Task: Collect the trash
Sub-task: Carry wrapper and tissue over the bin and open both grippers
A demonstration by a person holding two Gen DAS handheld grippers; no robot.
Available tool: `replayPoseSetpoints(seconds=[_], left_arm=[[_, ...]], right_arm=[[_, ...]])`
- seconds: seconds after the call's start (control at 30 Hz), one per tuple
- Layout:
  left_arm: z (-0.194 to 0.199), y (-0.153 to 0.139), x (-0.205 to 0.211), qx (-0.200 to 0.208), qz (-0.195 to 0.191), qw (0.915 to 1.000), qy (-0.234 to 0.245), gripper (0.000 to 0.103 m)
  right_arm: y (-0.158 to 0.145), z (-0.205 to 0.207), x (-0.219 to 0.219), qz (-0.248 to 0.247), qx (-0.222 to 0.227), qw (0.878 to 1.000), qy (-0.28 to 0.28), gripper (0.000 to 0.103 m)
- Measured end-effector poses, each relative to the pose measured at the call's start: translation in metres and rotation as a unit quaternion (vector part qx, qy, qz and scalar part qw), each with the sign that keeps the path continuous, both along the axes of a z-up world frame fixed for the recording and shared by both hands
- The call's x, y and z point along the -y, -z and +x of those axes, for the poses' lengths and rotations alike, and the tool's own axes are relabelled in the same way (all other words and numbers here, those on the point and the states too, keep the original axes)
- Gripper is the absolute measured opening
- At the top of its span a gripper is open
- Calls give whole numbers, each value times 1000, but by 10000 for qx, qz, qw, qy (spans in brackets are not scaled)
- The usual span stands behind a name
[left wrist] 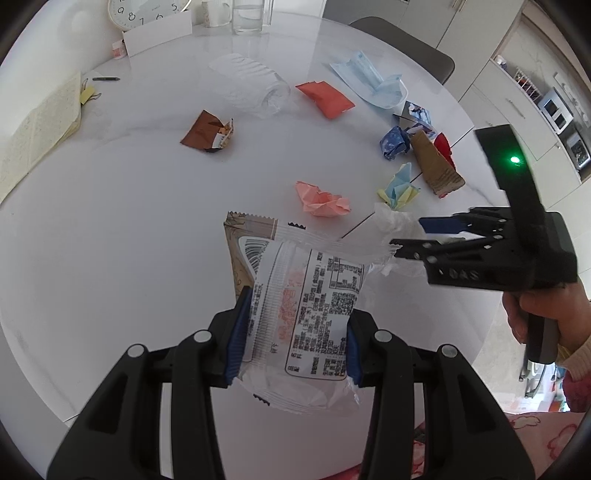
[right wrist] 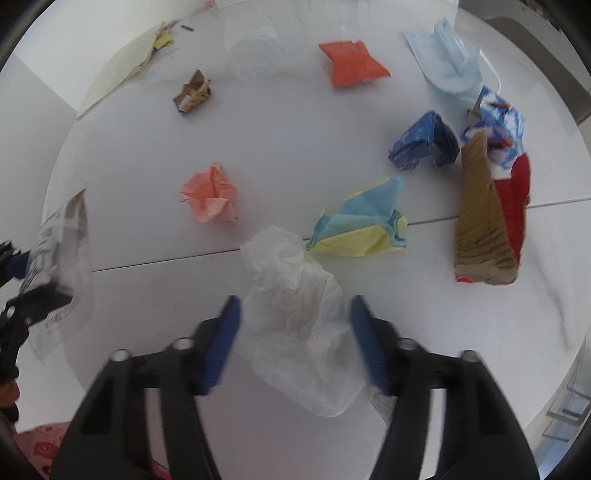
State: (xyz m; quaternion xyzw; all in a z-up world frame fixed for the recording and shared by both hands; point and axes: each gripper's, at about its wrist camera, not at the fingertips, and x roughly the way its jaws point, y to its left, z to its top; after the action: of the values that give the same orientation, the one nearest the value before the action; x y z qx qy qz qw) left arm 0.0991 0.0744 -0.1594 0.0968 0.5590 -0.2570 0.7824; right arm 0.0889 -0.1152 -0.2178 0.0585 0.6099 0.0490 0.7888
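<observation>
My left gripper (left wrist: 295, 332) is shut on a clear printed snack wrapper (left wrist: 314, 295), held above the white table (left wrist: 110, 221). A beige wrapper (left wrist: 243, 240) shows behind it. My right gripper (right wrist: 297, 332) points down at the table's near edge. Its blue pads press both sides of a crumpled white tissue (right wrist: 295, 314). In the left wrist view the right gripper (left wrist: 413, 236) and tissue (left wrist: 395, 221) sit at the right, with a hand (left wrist: 535, 310) on the handle. Loose trash includes pink crumpled paper (right wrist: 208, 195) and blue-yellow paper (right wrist: 362, 225).
Farther back lie a brown wrapper (left wrist: 207, 133), an orange packet (left wrist: 325, 98), a blue face mask (left wrist: 369, 79), a blue wrapper (left wrist: 395, 142), a brown-and-red bag (left wrist: 436, 166) and a tipped clear cup (left wrist: 251, 85). A notebook (left wrist: 37, 129) lies left; a glass (left wrist: 247, 14) stands at the back.
</observation>
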Motion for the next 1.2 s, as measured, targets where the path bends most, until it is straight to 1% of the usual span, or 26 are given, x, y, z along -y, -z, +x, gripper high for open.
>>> replayPoseSetpoints(seconds=[0.03, 0.07, 0.1, 0.23, 0.4, 0.5, 0.6, 0.7, 0.77, 0.87, 0.97, 1.0, 1.07, 1.2], left_arm=[[-2, -1, 0, 4, -14, 10000, -3, 42], [-3, -2, -1, 10, -14, 10000, -2, 42], [-5, -2, 0, 23, 0, 10000, 7, 42], [-15, -7, 6, 93, 35, 9999, 88, 42], [-37, -23, 28, 226, -21, 9991, 356, 42], [-61, -34, 52, 324, -60, 9977, 600, 42], [-94, -44, 86, 321, -171, 9950, 933, 42], [-131, -48, 122, 320, -271, 9899, 1357, 42], [-158, -44, 152, 243, -292, 9847, 1703, 42], [-196, -32, 191, 149, -199, 9762, 2155, 42], [-224, -14, 225, -16, -197, 9692, 2454, 43], [-229, -9, 231, -51, -191, 9682, 2494, 43], [-240, 9, 253, -117, -60, 9668, 2553, 43], [-247, 34, 277, -249, -15, 9674, 2519, 43]], right_arm=[[2, 0, 1, 45, -57, 10000, 26, 31], [3, -1, 2, 96, -94, 9999, 43, 20], [4, -3, 4, 190, -122, 9997, 61, 17], [-8, -19, 9, 278, 19, 9996, 80, 15], [-41, -52, 30, 433, 363, 9982, 193, 15], [-58, -77, 48, 412, 518, 9975, 256, 15], [-73, -108, 76, 369, 615, 9966, 400, 17], [-81, -140, 106, 258, 654, 9958, 593, 17], [-82, -161, 129, 195, 627, 9952, 730, 17], [-79, -193, 161, 181, 573, 9940, 916, 18], [-74, -216, 183, 161, 512, 9936, 997, 18], [-72, -223, 188, 155, 507, 9935, 1005, 18], [-69, -237, 200, 156, 494, 9933, 1030, 18], [-67, -260, 219, 172, 494, 9928, 1075, 18]])
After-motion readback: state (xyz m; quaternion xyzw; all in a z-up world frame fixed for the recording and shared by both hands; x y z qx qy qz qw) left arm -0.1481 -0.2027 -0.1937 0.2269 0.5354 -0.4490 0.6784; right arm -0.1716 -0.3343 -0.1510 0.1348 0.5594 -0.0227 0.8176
